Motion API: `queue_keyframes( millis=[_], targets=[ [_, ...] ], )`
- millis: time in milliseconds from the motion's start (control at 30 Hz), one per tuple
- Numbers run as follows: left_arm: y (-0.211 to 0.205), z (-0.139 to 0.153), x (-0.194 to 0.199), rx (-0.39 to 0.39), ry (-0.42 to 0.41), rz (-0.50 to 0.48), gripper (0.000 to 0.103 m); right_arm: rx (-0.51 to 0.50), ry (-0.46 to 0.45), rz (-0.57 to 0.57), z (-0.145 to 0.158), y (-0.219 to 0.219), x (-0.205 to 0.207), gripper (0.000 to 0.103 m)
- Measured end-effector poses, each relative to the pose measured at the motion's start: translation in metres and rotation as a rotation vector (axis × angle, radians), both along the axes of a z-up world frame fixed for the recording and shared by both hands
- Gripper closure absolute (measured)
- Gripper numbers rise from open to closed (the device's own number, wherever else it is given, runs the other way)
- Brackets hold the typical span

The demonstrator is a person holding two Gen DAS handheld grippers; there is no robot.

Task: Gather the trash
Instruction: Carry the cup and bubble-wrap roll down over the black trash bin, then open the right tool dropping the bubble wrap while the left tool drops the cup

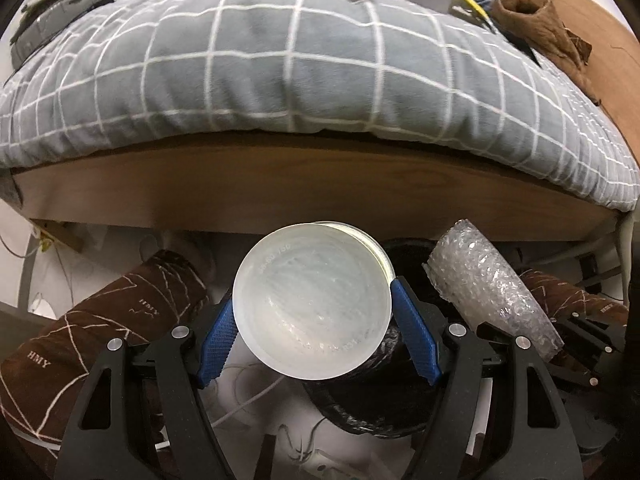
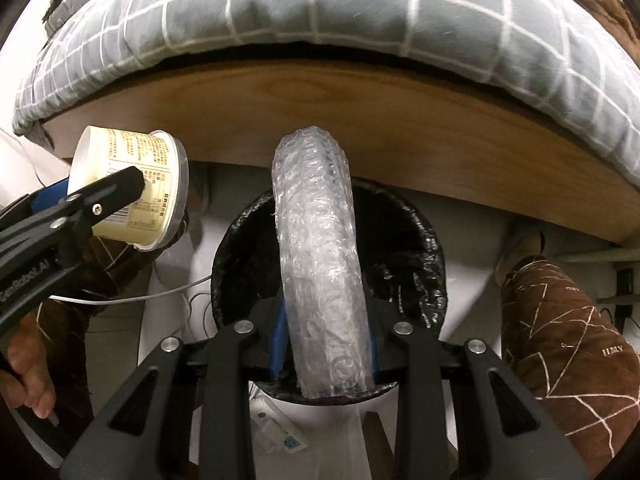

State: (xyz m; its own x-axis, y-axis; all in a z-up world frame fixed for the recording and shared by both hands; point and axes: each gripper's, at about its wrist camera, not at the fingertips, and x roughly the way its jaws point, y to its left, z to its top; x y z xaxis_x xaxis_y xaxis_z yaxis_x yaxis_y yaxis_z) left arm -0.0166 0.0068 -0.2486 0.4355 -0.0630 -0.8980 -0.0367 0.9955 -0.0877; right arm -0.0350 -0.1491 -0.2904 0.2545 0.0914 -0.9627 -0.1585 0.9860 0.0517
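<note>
Trash in both my grippers: my left gripper pinches a plastic cup between its blue pads, base toward the camera. My right gripper is clamped on a roll of bubble wrap, which juts toward twelve o'clock over the black-lined bin. From the right wrist, the cup sits at ten o'clock of the bin, below the wooden bed frame.

"HMY" on brown trousers, "GenRoboLAI" on left gripper, unreadable print on cup label
</note>
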Motion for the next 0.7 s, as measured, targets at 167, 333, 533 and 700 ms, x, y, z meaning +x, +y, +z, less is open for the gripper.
queue_keyframes(
  millis=[167, 333, 533, 700],
  targets=[
    [0.016, -0.012, 0.004, 0.002, 0.030, 0.030, 0.032, -0.010, 0.020, 0.023, -0.015, 0.003, 0.006, 0.072],
    [0.014, -0.020, 0.009, 0.002, 0.044, 0.021, 0.032, -0.021, 0.011, 0.000, -0.016, 0.002, 0.009, 0.054],
    [-0.001, -0.021, 0.010, -0.002, 0.053, -0.005, 0.032, -0.026, -0.031, -0.025, -0.009, -0.010, 0.010, 0.027],
    [-0.022, -0.022, 0.012, -0.008, 0.063, -0.039, 0.032, -0.044, -0.071, -0.090, 0.001, -0.040, 0.009, 0.014]
  ],
)
